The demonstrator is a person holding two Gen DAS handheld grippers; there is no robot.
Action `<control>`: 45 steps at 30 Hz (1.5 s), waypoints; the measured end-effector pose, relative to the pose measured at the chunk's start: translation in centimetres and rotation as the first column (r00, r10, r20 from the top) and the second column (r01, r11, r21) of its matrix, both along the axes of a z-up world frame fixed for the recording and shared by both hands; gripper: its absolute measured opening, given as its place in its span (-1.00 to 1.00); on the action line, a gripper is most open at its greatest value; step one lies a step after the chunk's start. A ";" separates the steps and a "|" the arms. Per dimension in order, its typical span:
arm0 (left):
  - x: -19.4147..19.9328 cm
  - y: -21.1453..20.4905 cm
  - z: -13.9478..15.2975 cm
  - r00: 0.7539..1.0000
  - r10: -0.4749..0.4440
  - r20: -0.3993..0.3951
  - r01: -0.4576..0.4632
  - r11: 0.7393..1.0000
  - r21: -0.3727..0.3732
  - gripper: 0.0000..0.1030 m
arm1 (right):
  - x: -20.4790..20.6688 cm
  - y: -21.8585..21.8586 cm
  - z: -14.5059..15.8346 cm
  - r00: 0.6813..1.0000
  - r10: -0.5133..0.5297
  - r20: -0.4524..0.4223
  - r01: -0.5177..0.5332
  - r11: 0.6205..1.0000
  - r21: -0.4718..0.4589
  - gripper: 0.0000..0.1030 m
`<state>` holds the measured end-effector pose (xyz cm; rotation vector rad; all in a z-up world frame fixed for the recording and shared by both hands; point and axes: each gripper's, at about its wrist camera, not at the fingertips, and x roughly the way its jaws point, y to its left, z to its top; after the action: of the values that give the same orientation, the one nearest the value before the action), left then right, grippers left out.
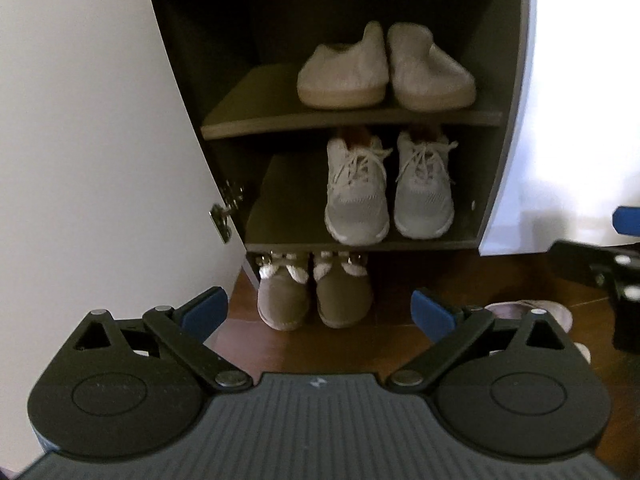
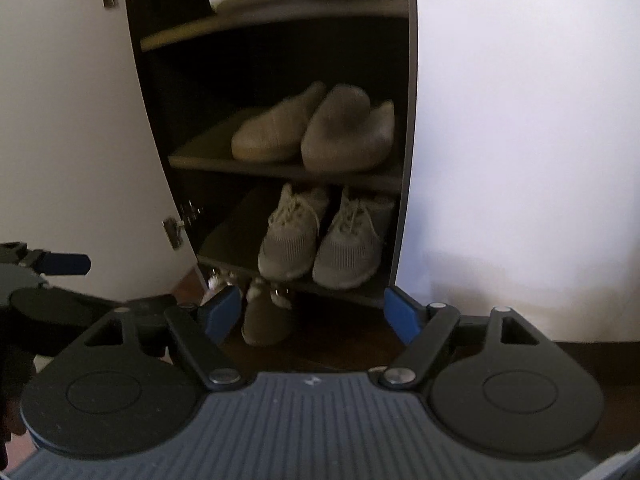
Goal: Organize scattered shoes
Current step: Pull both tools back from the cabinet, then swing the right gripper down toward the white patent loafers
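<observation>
Left gripper spread wide, nothing between the pads. Right gripper also spread, empty. Brown fur-lined boots at 12 o'clock on the wood floor, toes toward me, heels under the cabinet. Pinkish shoe on the floor at 2 o'clock. Farther in: grey laced sneakers on the bottom shelf, beige slip-ons one shelf up.
</observation>
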<state>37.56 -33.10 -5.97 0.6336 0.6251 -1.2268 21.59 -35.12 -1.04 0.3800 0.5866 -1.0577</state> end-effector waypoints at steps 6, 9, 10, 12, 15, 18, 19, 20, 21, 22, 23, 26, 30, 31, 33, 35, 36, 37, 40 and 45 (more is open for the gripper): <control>0.7 -1.3 -2.0 1.000 0.000 -0.006 0.000 1.000 0.024 0.93 | 0.7 -1.4 -2.4 1.000 0.004 -0.017 -0.003 1.000 0.024 0.48; 0.9 -2.0 -2.6 1.000 -0.002 -0.006 0.002 1.000 0.031 0.93 | 0.9 -2.0 -3.0 1.000 0.004 -0.022 -0.003 1.000 0.028 0.48; 0.9 -2.2 -2.8 1.000 -0.003 -0.004 0.003 0.999 0.032 0.93 | 1.0 -2.2 -3.2 1.000 0.005 -0.024 -0.004 1.000 0.030 0.48; 0.9 -2.5 -3.0 1.000 -0.003 -0.005 0.003 0.999 0.035 0.93 | 1.0 -2.6 -3.5 1.000 0.007 -0.028 -0.006 0.999 0.032 0.48; 1.0 -2.9 -3.4 1.000 -0.004 -0.007 0.005 0.999 0.039 0.93 | 1.0 -3.0 -4.0 0.999 0.008 -0.039 -0.007 0.999 0.035 0.48; 1.0 -3.2 -3.7 1.000 -0.005 -0.006 0.006 0.999 0.043 0.93 | 1.1 -3.5 -4.3 0.999 0.004 -0.042 -0.002 0.999 0.042 0.48; 1.0 -3.3 -3.9 1.000 -0.005 -0.004 0.006 0.999 0.045 0.93 | 1.1 -3.6 -4.4 0.999 0.005 -0.043 -0.004 0.999 0.042 0.48; 1.1 -3.5 -4.1 1.000 -0.006 -0.003 0.006 0.999 0.048 0.93 | 1.1 -3.7 -4.5 0.999 0.009 -0.045 -0.007 0.999 0.040 0.48; 1.1 -3.6 -4.3 1.000 -0.006 -0.004 0.006 0.999 0.052 0.93 | 1.1 -3.8 -4.6 0.999 0.013 -0.047 -0.011 0.999 0.037 0.48; 1.2 -3.7 -4.4 1.000 -0.006 -0.005 0.006 0.998 0.055 0.93 | 1.1 -4.0 -4.7 0.999 0.017 -0.050 -0.015 0.999 0.035 0.48; 1.2 -3.8 -4.6 1.000 -0.005 -0.006 0.006 0.998 0.057 0.93 | 1.1 -4.2 -4.8 0.998 0.023 -0.055 -0.021 0.999 0.032 0.48; 1.3 -4.3 -5.5 1.000 -0.008 -0.010 0.009 0.998 0.070 0.93 | 0.7 -4.7 -5.2 0.996 0.046 -0.076 -0.045 0.999 0.018 0.48; 1.5 -4.3 -7.1 1.000 -0.007 -0.002 0.007 0.996 0.086 0.93 | -0.4 -5.5 -6.3 0.989 0.100 -0.111 -0.099 0.995 0.010 0.50; 1.5 -4.1 -7.6 1.000 -0.007 0.002 0.007 0.996 0.091 0.93 | -0.8 -5.6 -6.8 0.984 0.126 -0.128 -0.126 0.992 0.012 0.51; 1.7 -3.4 -8.9 1.000 -0.006 0.006 0.005 0.994 0.111 0.93 | -1.7 -5.8 -8.2 0.963 0.198 -0.185 -0.198 0.980 0.018 0.54; 1.8 -2.8 -10.0 1.000 -0.006 -0.002 0.006 0.991 0.133 0.93 | -2.6 -5.8 -10.7 0.907 0.307 -0.287 -0.307 0.951 0.046 0.54; 1.8 -2.4 -11.1 1.000 -0.008 -0.015 0.011 0.988 0.157 0.93 | -3.0 -5.7 -11.8 0.873 0.353 -0.338 -0.352 0.934 0.065 0.54; 1.8 -2.1 -11.9 1.000 -0.010 -0.026 0.015 0.984 0.176 0.93 | -3.3 -5.7 -13.1 0.831 0.398 -0.388 -0.394 0.914 0.093 0.54; 1.2 -1.5 -13.7 0.998 -0.045 -0.043 0.054 0.975 0.215 0.93 | -4.1 -6.1 -17.2 0.664 0.543 -0.513 -0.520 0.829 0.205 0.43; -0.2 -1.2 -14.9 0.994 -0.107 -0.021 0.109 0.968 0.227 0.93 | -4.4 -8.8 -22.3 0.410 0.686 -0.601 -0.621 0.693 0.366 0.18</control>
<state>37.38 -34.34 -20.87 0.8645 0.7535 -1.2691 17.16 -43.92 -23.30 -0.2406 1.3614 -0.3397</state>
